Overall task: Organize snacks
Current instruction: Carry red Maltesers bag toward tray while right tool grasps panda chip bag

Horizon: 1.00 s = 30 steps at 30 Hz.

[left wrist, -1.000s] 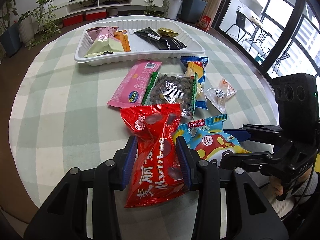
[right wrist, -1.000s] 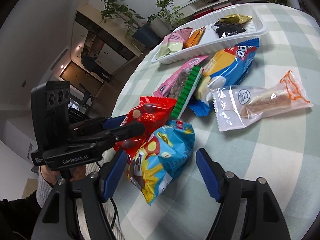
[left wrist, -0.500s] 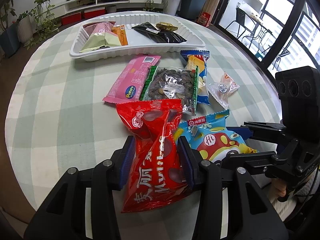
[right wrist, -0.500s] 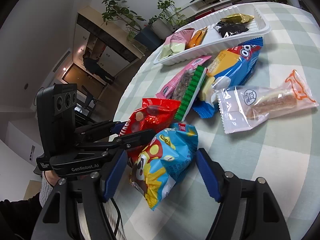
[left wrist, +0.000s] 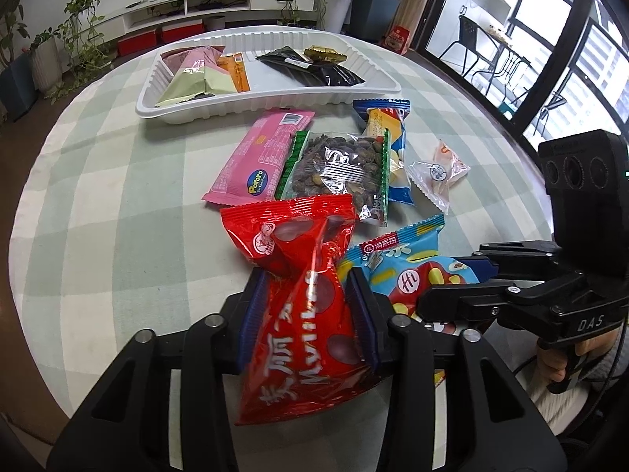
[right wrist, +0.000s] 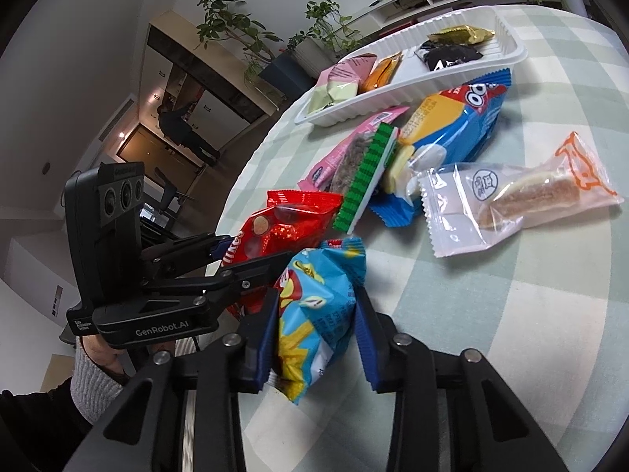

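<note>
Left gripper [left wrist: 308, 316] clamped on the red bag [left wrist: 302, 314], blue pads pressing both sides, plastic creased between them; the jaws have just been closing a bit further. The red bag's top edge lies near the nut pack [left wrist: 338, 169], its bottom corner sticks out back past the fingers.

Right gripper [right wrist: 316, 328] narrow, squeezing the blue bag [right wrist: 318, 306]; its jaws have just been closing, and the bag is bunched and crumpled between the pads. The blue bag sits just beside the red bag, on the side away from the table's left edge, the two touching or overlapping.

All placed off the white tray [left wrist: 251, 104], which sits at the far side of the checked tablecloth [left wrist: 98, 212]. In the tray: a pink and green packet, an orange packet, black packets, a gold one. Just in front of the tray: pink wafer pack [left wrist: 259, 157], with the nut pack lying partly over it and over a blue and yellow pack [left wrist: 387, 126]. A clear pouch [left wrist: 438, 171] with an orange print lies further from the tray, to the right of the blue and yellow pack, apart from it. Red and blue bags are nearest the camera, farthest from the tray.

A hand in a grey knit sleeve [right wrist: 92, 369] grips the left gripper's handle in the right wrist view.
</note>
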Motion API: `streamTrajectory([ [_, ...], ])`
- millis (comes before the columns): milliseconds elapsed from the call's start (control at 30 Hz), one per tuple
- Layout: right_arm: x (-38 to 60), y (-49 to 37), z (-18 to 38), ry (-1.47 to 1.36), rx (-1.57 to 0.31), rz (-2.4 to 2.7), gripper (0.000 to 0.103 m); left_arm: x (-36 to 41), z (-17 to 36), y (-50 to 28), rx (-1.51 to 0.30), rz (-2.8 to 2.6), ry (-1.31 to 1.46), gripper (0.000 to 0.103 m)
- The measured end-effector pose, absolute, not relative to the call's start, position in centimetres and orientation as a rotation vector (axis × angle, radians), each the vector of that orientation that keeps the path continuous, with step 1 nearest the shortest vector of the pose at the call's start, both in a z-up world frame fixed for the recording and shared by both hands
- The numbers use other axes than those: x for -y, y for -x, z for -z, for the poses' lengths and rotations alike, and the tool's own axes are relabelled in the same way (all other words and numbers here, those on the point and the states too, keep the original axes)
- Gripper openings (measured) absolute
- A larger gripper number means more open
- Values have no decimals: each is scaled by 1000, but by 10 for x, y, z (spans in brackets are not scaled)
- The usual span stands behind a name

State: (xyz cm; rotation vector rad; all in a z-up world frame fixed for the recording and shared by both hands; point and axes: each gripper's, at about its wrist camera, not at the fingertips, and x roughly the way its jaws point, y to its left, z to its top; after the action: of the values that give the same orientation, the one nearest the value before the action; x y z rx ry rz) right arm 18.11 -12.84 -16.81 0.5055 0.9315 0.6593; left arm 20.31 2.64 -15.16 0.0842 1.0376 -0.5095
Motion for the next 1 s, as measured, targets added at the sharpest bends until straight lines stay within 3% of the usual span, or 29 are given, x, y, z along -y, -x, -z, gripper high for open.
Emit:
streamTrajectory([
  [400,137,-179,168,-568,-927,-684,35,-38,141,-199,-1022,536,-29,28],
  [1000,144,-175,169,-720,-922,-759,34,-61,112,-192,-983,530,63,26],
])
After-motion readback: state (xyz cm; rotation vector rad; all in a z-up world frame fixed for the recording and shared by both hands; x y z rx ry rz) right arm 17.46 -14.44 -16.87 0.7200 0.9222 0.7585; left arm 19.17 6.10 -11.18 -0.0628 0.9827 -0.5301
